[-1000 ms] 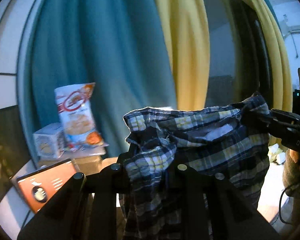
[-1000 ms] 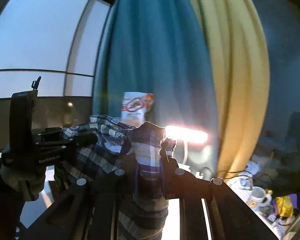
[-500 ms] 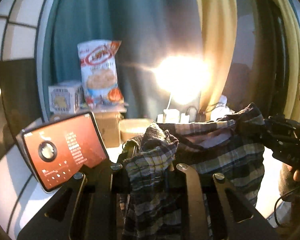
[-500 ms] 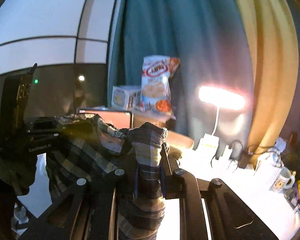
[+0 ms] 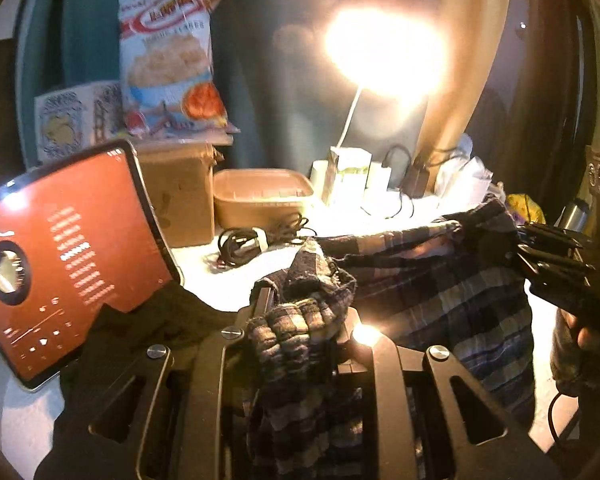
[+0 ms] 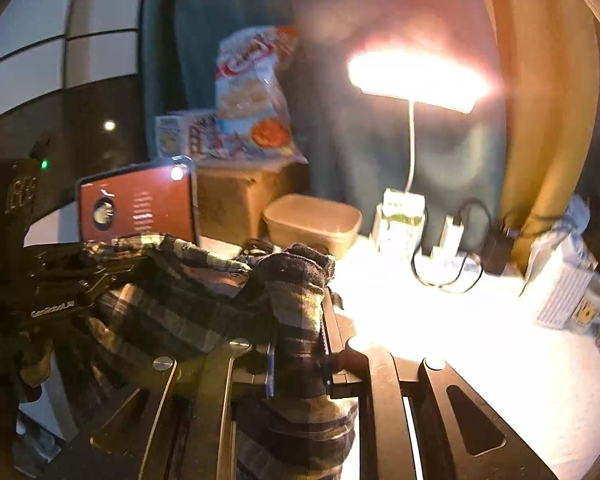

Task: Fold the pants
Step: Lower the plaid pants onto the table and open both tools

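Above the white worktop (image 5: 228, 288) the plaid pants (image 5: 440, 292) hang stretched between both tongs: the left tongs (image 5: 304, 320) are clamped on one bunched corner, the right tongs (image 6: 296, 320) on the other. To lay them well (the tablet (image 5: 68, 252) and the cable (image 5: 252, 240) are near), I would keep the edge tight and level and lower it onto bare worktop.

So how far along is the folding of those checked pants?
Early on. Done: the left claw and the right claw are each shut on a bunch of the plaid pants. In hand: the cloth hangs stretched between them above the white table. Left: laying it down and making every fold.
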Demonstrator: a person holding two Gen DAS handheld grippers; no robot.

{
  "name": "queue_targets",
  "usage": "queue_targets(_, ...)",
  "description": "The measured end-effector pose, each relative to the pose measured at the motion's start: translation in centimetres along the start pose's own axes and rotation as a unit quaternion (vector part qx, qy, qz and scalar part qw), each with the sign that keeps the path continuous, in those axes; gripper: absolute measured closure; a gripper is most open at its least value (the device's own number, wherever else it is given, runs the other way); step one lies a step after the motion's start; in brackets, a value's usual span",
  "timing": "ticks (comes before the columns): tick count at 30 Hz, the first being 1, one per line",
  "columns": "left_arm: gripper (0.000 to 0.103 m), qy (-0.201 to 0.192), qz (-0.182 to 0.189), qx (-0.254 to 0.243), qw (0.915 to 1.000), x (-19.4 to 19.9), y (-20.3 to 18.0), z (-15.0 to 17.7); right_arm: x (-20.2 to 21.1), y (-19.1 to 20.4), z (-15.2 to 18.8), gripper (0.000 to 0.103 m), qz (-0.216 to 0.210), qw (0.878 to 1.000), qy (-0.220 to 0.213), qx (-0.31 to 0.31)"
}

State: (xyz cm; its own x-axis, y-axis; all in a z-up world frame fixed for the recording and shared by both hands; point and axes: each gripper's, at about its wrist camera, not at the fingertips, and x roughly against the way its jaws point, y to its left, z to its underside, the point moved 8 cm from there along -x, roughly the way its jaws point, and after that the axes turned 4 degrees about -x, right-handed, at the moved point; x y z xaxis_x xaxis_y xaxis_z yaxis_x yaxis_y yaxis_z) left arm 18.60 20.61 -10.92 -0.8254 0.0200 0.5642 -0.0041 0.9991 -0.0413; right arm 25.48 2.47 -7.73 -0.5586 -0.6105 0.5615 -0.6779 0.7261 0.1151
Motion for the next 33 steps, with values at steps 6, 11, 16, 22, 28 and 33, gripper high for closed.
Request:
queue_targets(6, 0.083, 0.035, 0.001, 0.020, 0.9992, -3.3, 1.2, 1.3, -4.2, -2.0, 0.8, 0.087, -0.005, 0.999, 0.030, -0.012)
queue_targets(11, 0.083, 0.059, 0.001, 0.030, 0.9978, -5.4, 1.8, 2.4, -7.4, -3.1, 1.8, 0.087, -0.010, 0.998, 0.057, -0.023)
queue_targets(16, 0.074, 0.083, -0.005, 0.048, 0.9954, -7.5, 2.3, 3.5, -10.1, -4.5, 3.6, 0.087, -0.011, 0.995, 0.091, -0.037)
queue_targets(22, 0.039, 0.091, -0.034, 0.075, 0.9925, -7.8, 3.9, 4.2, -12.1, -5.8, 5.2, 0.086, -0.010, 0.991, 0.121, -0.058)
queue_targets(28, 0.031, 0.079, -0.070, 0.086, 0.9907, -6.7, 5.1, 4.2, -12.6, -6.5, 5.6, 0.066, -0.003, 0.989, 0.129, -0.070)
queue_targets(33, 0.031, 0.070, -0.107, 0.099, 0.9868, -5.1, 6.4, 4.2, -12.1, -7.8, 5.8, 0.054, 0.013, 0.988, 0.131, -0.079)
